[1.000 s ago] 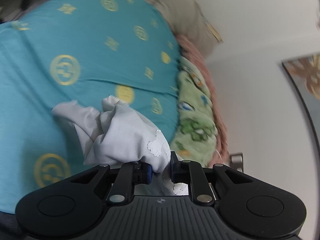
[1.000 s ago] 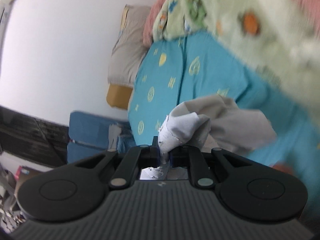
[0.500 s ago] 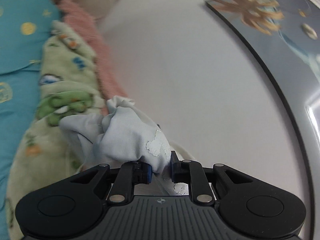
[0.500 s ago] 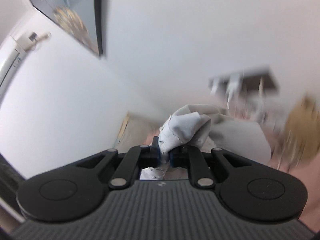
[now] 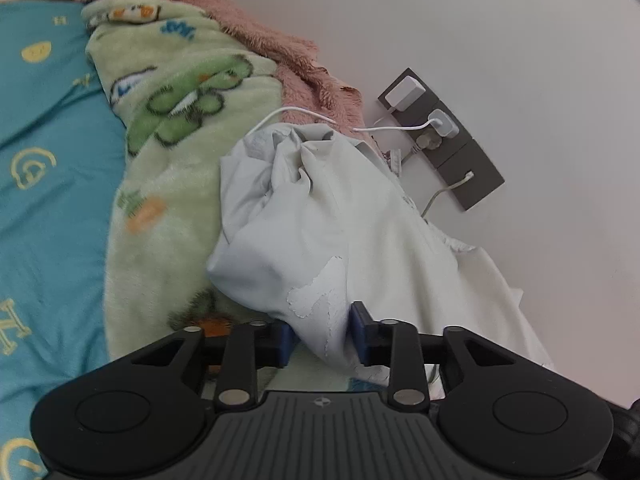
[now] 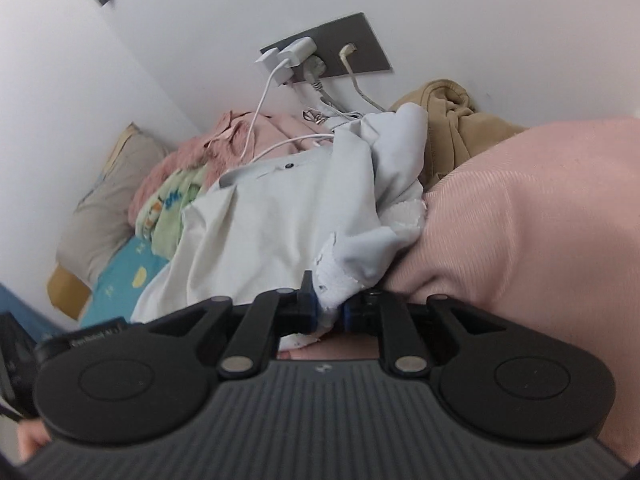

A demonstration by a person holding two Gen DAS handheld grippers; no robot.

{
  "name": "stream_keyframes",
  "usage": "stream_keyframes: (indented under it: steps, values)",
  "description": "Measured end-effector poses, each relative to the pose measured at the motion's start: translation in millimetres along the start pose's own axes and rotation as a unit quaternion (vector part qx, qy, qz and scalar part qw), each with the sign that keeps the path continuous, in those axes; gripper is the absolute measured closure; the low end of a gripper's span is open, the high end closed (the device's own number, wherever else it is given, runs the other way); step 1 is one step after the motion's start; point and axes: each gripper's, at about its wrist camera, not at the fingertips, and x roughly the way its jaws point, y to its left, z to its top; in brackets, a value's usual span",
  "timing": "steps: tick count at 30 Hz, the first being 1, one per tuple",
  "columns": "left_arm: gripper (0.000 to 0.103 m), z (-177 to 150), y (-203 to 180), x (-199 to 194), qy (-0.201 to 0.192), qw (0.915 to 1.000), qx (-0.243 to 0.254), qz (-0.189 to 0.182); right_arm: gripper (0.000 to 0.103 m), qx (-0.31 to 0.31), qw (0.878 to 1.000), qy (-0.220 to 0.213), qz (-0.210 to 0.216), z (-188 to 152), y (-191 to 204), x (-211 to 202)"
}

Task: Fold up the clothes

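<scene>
Jaws on both sides are clenched on cloth: our left gripper (image 5: 322,334) pinches a fold of the pale grey garment (image 5: 320,216), and our right gripper (image 6: 329,309) grips another bunched edge of it (image 6: 280,220). The garment lies stretched between us over the green cartoon blanket (image 5: 180,120), with the teal bedsheet (image 5: 48,200) off to one side. Beyond it we see white cables (image 6: 260,120) running to a grey wall socket panel (image 6: 360,40). A pink fabric (image 6: 520,220), perhaps a cushion, presses against the right gripper's side.
</scene>
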Motion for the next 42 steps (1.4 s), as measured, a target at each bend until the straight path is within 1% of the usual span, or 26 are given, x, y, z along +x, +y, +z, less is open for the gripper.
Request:
stream_keyframes:
  steps: [1, 2, 3, 4, 5, 6, 7, 9, 10, 14, 18, 20, 24, 26, 30, 33, 39, 42]
  values:
    - [0.057, 1, -4, -7, -0.005, 0.9998, 0.014, 0.013, 0.081, -0.003, 1.0, 0.003, -0.006, 1, 3, -5]
    - [0.052, 3, -8, -14, -0.011, 0.9992, 0.028, 0.026, 0.077, -0.004, 1.0, 0.009, -0.013, 3, 6, -8]
    - [0.039, 4, -12, -22, -0.016, 0.9983, 0.042, 0.038, 0.065, -0.007, 1.0, 0.012, -0.015, 4, 10, -15]
    - [0.023, 5, -16, -29, -0.021, 0.9969, 0.056, 0.051, 0.041, -0.011, 1.0, 0.013, -0.017, 5, 14, -21]
    - [0.016, 6, -22, -39, -0.038, 0.9946, 0.074, 0.062, 0.028, -0.016, 1.0, 0.005, -0.011, 7, 19, -30]
    - [0.01, 5, -28, -50, -0.05, 0.9925, 0.091, 0.065, 0.013, -0.023, 1.0, -0.004, -0.006, 9, 24, -39]
    - [0.005, 5, -35, -62, -0.062, 0.9901, 0.107, 0.067, 0.015, -0.036, 0.999, -0.014, -0.008, 10, 31, -46]
    - [0.001, -1, -48, -89, -0.084, 0.9859, 0.128, 0.068, 0.015, -0.064, 0.997, -0.036, -0.012, 12, 44, -59]
    - [0.0, -5, -55, -103, -0.094, 0.9834, 0.139, 0.069, 0.015, -0.077, 0.996, -0.046, -0.014, 13, 51, -66]
    - [0.0, -31, -67, -150, -0.13, 0.9755, 0.162, 0.073, 0.015, -0.105, 0.991, -0.078, -0.004, -2, 71, -106]
    - [0.0, -58, -78, -198, -0.165, 0.9658, 0.185, 0.076, 0.015, -0.133, 0.985, -0.109, 0.006, -17, 91, -146]
    - [0.0, -71, -84, -221, -0.183, 0.9602, 0.196, 0.078, 0.015, -0.15, 0.981, -0.126, 0.01, -30, 100, -166]
    - [0.0, -98, -96, -269, -0.217, 0.9478, 0.219, 0.081, 0.015, -0.174, 0.974, -0.145, 0.018, -56, 113, -198]
    - [0.001, -115, -95, -287, -0.231, 0.9414, 0.227, 0.095, 0.015, -0.185, 0.97, -0.155, 0.021, -70, 116, -210]
    - [0.001, -143, -90, -316, -0.253, 0.9346, 0.228, 0.102, 0.015, -0.2, 0.964, -0.176, 0.024, -96, 122, -231]
    - [0.001, -159, -83, -331, -0.265, 0.9322, 0.223, 0.104, 0.015, -0.206, 0.961, -0.184, 0.022, -111, 123, -235]
    - [0.001, -182, -71, -345, -0.274, 0.9292, 0.22, 0.113, 0.015, -0.218, 0.956, -0.194, 0.017, -137, 125, -236]
    - [0.001, -194, -60, -348, -0.278, 0.9292, 0.219, 0.108, 0.015, -0.223, 0.954, -0.199, 0.014, -150, 126, -237]
